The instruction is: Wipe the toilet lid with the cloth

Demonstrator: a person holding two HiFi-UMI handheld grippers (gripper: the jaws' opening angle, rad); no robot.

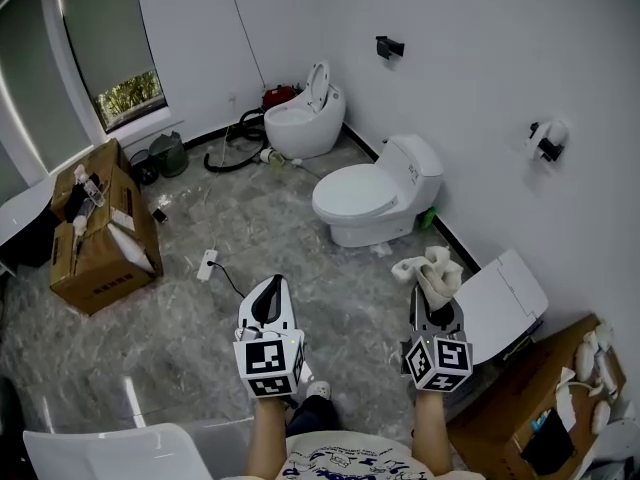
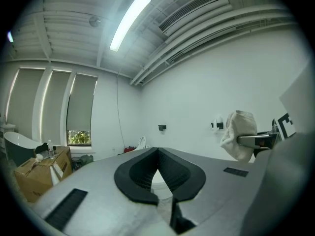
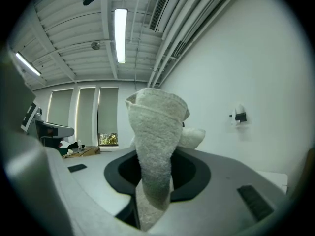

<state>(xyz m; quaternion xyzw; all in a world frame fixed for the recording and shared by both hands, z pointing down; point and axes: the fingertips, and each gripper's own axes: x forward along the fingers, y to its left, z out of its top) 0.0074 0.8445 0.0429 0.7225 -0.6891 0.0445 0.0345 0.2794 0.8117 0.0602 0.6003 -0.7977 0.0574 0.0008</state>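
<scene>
Head view: toilet (image 1: 372, 200) stands at the right edge of the floor (image 1: 250, 238), tank against the wall, with the toilet lid (image 1: 356, 195) down and flat. The lid's long axis runs from the tank outward to the left, roughly crosswise to the direction both grippers point. The right gripper (image 1: 434, 290) is raised in front of the person and grips the cloth (image 1: 427, 269), which bunches up above its jaws. The left gripper (image 1: 270, 286) is held level with it, well apart to the left, with nothing in it. The lid lies ahead of both grippers, a little left of the right gripper's line and right of the left gripper's line. The right gripper is judged to be the nearer one. No contact between cloth and lid yet. A second toilet (image 1: 305, 118) with its lid raised stands at the far edge of the floor, and a cardboard box (image 1: 100, 238) sits at the left edge.

Left gripper view: left gripper (image 2: 158, 154) has its jaws together at the tips, holding nothing. A white shape shows through the gap behind the tips. The cloth (image 2: 237, 134) appears to the right, clamped in the right gripper (image 2: 260, 140).

Right gripper view: right gripper (image 3: 156, 173) has its jaws closed on the cloth (image 3: 155, 141), which stands upright as a folded roll and hides the lid from this camera.

Coming move, as a judgement: carry the right gripper forward, slightly left and down until the free end of the cloth lies on the lid, then stroke along the tank-to-front axis.
</scene>
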